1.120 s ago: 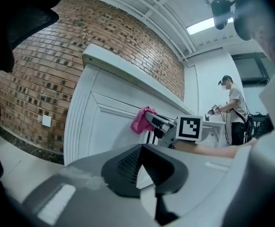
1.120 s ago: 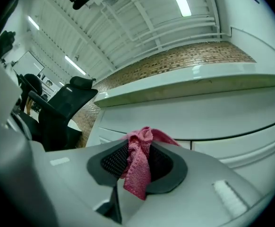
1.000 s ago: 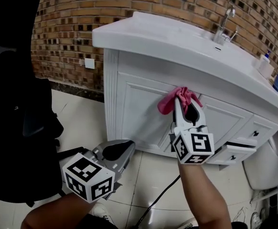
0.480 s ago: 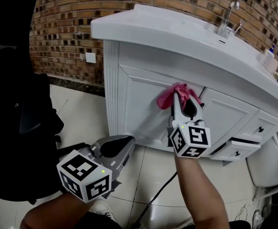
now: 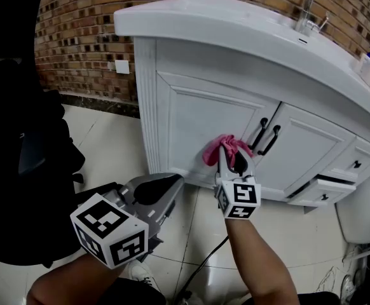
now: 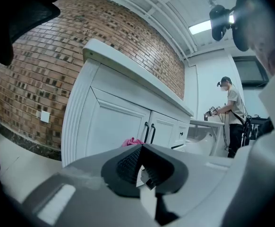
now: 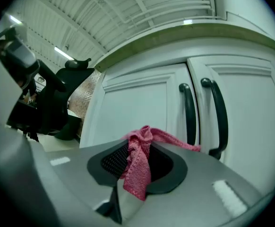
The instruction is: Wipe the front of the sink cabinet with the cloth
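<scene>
**Kid:** Where do we wipe?

**Helper:** On the front of the white sink cabinet (image 5: 312,148). The left door (image 5: 194,119) is a big flat part, so that is a good place.

**Kid:** Which gripper does it?

**Helper:** The right gripper (image 5: 232,164). Its jaws are pinched tight on the pink cloth (image 5: 220,150), and a soft wad pokes out past the tips. The cloth is low on the left door. I can't tell if it is touching the door or just off it.

**Kid:** And the other one?

**Helper:** The left gripper (image 5: 158,196) hangs low, well away from the cabinet. Its jaws are together with nothing in them.

**Kid:** How do I wipe well?

**Helper:** I think you push the soft wad flat on the door, so the cloth rubs and not the hard tips. Go in long lines, side by side, and get into the grooves round the panel. Hold the pinch tight so the cloth can't slip out.

**Kid:** What about the black handles (image 5: 266,136)?

**Helper:** They are just beside the cloth. Go round them slowly, or the cloth may catch.
</scene>
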